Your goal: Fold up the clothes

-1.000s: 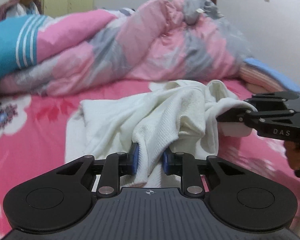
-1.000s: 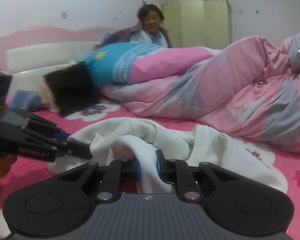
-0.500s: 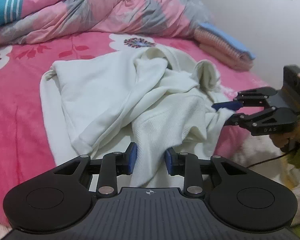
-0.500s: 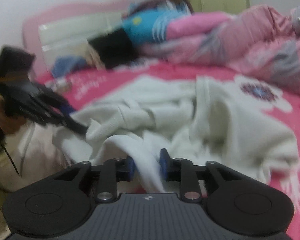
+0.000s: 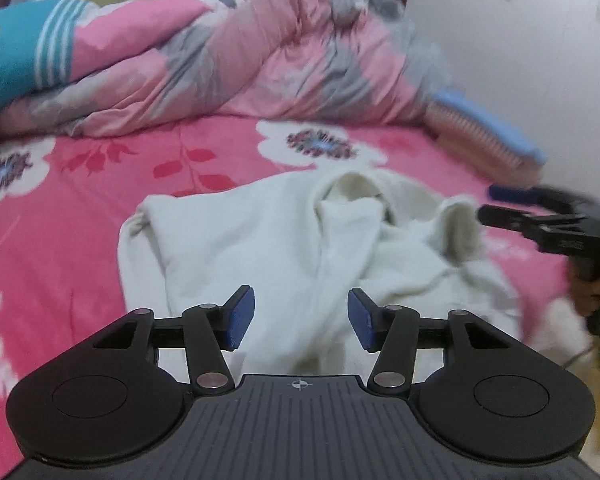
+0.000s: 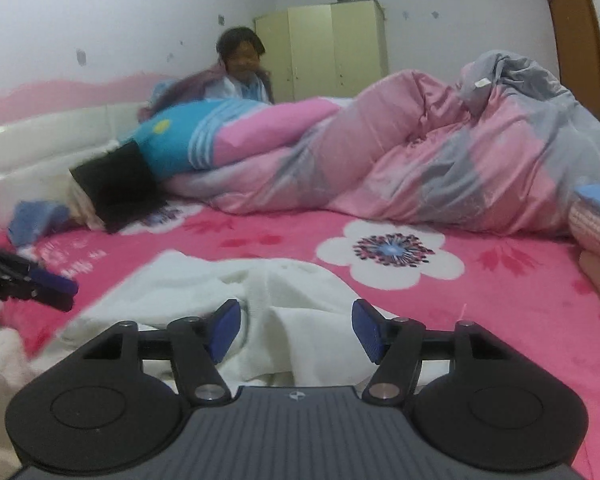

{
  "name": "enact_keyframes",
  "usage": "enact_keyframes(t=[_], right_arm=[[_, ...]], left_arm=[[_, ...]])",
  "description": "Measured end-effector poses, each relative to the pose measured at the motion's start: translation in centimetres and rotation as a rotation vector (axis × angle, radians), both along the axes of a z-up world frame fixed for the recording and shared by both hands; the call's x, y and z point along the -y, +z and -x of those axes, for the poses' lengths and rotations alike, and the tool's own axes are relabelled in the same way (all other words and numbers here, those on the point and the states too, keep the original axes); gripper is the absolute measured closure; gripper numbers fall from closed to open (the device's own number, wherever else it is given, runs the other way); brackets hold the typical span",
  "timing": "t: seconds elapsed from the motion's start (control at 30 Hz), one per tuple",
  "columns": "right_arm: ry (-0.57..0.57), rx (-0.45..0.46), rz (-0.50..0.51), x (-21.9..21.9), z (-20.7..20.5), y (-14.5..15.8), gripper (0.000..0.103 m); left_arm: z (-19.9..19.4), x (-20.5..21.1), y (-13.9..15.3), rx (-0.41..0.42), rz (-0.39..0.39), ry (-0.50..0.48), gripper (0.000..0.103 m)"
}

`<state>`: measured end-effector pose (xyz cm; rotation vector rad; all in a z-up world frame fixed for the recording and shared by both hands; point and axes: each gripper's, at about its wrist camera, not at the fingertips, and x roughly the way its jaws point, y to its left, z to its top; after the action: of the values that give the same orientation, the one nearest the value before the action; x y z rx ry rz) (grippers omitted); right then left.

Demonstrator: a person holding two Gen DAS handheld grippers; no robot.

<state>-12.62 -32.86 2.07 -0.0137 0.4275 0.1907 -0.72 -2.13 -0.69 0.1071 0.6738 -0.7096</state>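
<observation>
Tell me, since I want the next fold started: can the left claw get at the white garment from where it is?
Probably yes. The left claw, its jaws just opened, points over the white garment, with cloth lying loose between them and nothing blocking.

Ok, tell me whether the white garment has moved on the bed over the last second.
Yes. The white garment, bunched up and clamped by both tools a second ago, now lies spread lower on the pink sheet, nearer the camera, away from the quilt.

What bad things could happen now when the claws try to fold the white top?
The white top lies bunched on the pink sheet, so a fold could trap wrinkles. Both claws, left and right, have just been opening; cloth between the pads is loose, and re-closing might pinch several layers. The quilt sits nearby, leaving limited room.
</observation>
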Motion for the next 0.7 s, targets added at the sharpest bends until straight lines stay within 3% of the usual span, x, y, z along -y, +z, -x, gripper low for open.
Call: enact_keyframes(t=[0.13, 0.3, 0.43, 0.53, 0.57, 0.67, 0.7], right_arm=[[-0.063, -0.037, 0.103, -1.1, -0.9, -1.6, 0.029], [-0.072, -0.048, 0.165, -1.3, -0.7, -3.0, 0.029], [-0.073, -0.074, 0.179, -1.2, -1.0, -3.6, 0.036], [-0.081, -0.087, 0.159, -1.1, -1.6, -3.9, 0.042], [-0.09, -0.092, 0.161, -1.0, -2.0, -4.0, 0.049], [-0.12, -0.103, 0.138, -0.7, -2.8, -4.3, 0.089], [-0.136, -0.092, 0.125, -0.5, -2.8, -4.1, 0.092]], left_arm=[[-1.9, 3.3, -0.8, 0.015, -0.066, -0.069, 0.052], [-3.3, 6.3, -2.7, -0.037, -0.175, -0.119, 0.053], [-3.6, 6.7, -3.1, -0.073, -0.189, -0.119, 0.063], [-3.1, 7.1, -3.2, -0.035, -0.227, -0.136, 0.079], [-3.1, 7.2, -3.3, -0.035, -0.232, -0.134, 0.084], [-3.2, 7.1, -3.2, -0.036, -0.227, -0.11, 0.092], [-3.4, 7.1, -3.0, -0.035, -0.216, -0.097, 0.093]])
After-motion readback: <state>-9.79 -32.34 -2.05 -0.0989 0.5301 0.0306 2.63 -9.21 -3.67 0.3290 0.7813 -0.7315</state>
